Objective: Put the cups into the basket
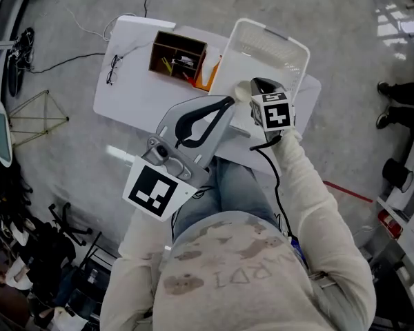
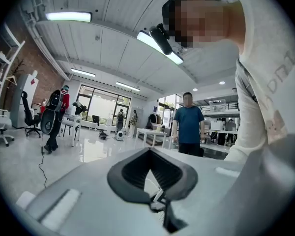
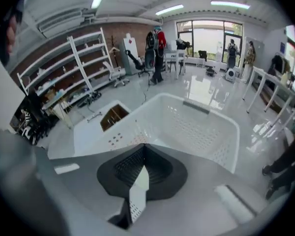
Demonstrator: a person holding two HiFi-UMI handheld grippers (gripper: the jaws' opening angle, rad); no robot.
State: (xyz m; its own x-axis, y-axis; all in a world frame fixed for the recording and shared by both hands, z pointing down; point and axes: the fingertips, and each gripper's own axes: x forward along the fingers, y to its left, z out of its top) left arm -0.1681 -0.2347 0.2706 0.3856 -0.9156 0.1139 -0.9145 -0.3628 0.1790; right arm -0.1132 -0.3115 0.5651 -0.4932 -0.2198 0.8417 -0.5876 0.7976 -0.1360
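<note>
Plainly, the white basket [image 1: 304,52] stands at the far right end of the white table [image 1: 134,98]. A brown wooden box [image 1: 177,55] is just beside its left wall, and a pair of glasses [image 1: 113,69] lies near the table's left edge. The near left of the tabletop is bare, and grey floor [image 1: 62,157] runs all round it. The room is wide, with white shelving [image 3: 71,65] on one side.

The right gripper [image 3: 144,146] hangs over the basket's near rim, pointing into it, jaws meeting at the tips. A pale round shape [image 1: 242,91] beside its front may be a cup; I cannot tell. The left gripper [image 2: 149,149] is raised over the person's lap, tips closed together on nothing.
</note>
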